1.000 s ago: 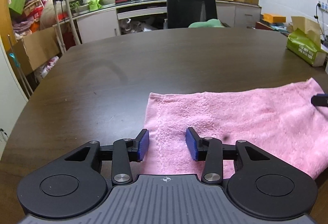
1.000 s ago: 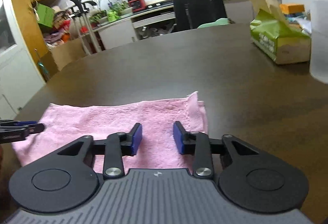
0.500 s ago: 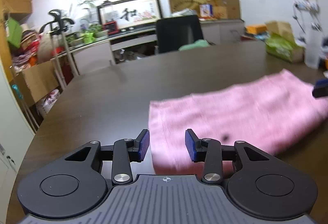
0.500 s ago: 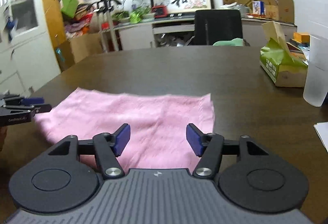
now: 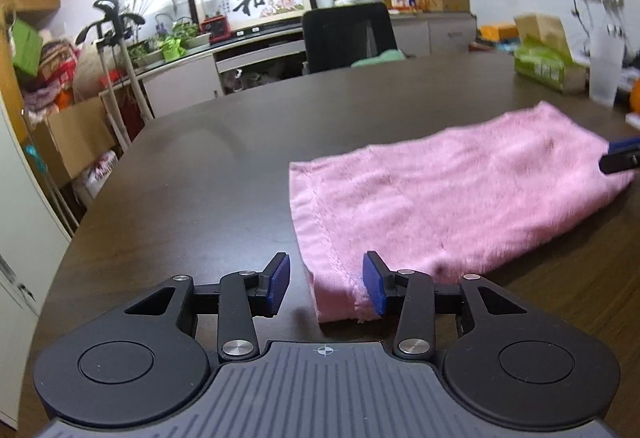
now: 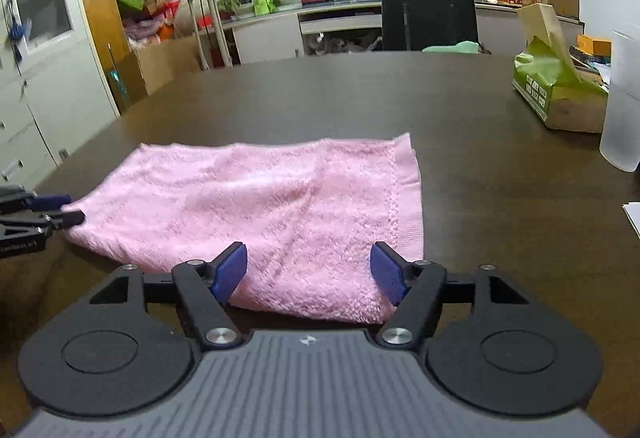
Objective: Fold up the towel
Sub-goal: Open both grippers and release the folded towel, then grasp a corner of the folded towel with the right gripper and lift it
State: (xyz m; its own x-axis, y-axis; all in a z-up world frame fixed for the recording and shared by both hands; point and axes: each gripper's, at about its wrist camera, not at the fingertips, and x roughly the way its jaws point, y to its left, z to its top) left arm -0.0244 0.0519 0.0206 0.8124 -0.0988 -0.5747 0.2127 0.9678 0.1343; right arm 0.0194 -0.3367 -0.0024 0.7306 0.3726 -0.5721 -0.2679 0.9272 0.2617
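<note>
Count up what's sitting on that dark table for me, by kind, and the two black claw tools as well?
Pink towel: 1
Green tissue box: 1
Frosted plastic cup: 1
White paper, only a corner showing: 1
Handheld grippers, left gripper and right gripper: 2
Total: 6
An orange thing at the left view's edge is too cut off to count.

Left wrist: low, close behind pink terry towel (image 5: pixel 440 197), facing 12 o'clock.
Right wrist: likewise.
Shared: towel, dark wooden table (image 6: pixel 360 97).
</note>
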